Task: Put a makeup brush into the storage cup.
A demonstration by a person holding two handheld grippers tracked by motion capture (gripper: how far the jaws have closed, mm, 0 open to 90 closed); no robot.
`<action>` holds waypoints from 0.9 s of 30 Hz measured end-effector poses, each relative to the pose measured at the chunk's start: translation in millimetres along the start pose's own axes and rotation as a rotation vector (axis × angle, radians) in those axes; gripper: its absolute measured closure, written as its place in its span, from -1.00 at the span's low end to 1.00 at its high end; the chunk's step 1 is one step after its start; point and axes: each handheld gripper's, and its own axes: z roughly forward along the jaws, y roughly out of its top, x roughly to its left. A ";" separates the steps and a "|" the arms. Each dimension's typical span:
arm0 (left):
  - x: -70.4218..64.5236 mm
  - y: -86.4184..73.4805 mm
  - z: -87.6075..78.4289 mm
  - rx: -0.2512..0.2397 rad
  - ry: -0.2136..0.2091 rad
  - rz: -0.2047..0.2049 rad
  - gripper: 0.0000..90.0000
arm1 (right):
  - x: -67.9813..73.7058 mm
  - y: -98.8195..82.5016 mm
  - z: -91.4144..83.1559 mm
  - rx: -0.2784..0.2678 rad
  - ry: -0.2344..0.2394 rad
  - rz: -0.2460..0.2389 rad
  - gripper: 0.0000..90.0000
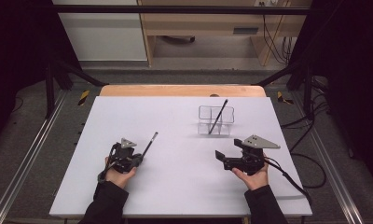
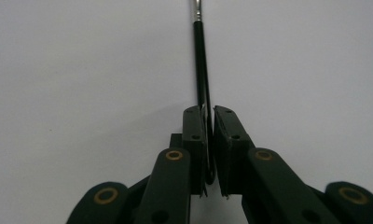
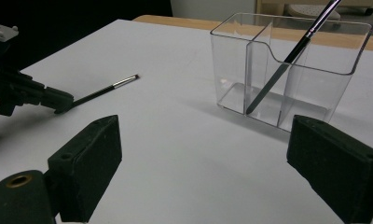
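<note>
A thin black brush (image 1: 150,142) with a silver ferrule lies on the white table, left of centre. My left gripper (image 1: 141,158) is shut on its near end. In the left gripper view the pads squeeze the brush handle (image 2: 201,60) between them at the left gripper's tips (image 2: 210,112). The right gripper view also catches that left gripper (image 3: 58,103) and the brush (image 3: 111,87). My right gripper (image 1: 219,156) rests at the right of the table, jaws wide open (image 3: 208,144), nothing between them. A clear divided holder (image 1: 216,120) (image 3: 292,70) stands beyond it, with a second brush (image 1: 219,115) (image 3: 287,60) leaning inside.
The white table top (image 1: 175,191) ends in a wooden strip (image 1: 182,90) at the far side. Dark frame bars and cables flank both sides of the table. A cable (image 1: 292,179) trails from my right gripper toward the front right corner.
</note>
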 end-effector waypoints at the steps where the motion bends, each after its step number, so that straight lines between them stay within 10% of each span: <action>1: 0.1 0.0 -0.2 0.003 -0.001 0.007 0.84 | 0.0 0.0 0.0 -0.001 0.001 0.000 -0.77; 12: 0.5 0.7 -1.2 0.012 -0.021 0.040 0.78 | 0.1 -0.1 0.1 0.001 0.002 -0.001 -0.77; 27: -1.7 12.2 -13.9 -0.032 -0.026 0.108 -0.36 | -0.3 0.5 -0.6 0.000 -0.004 -0.007 -0.76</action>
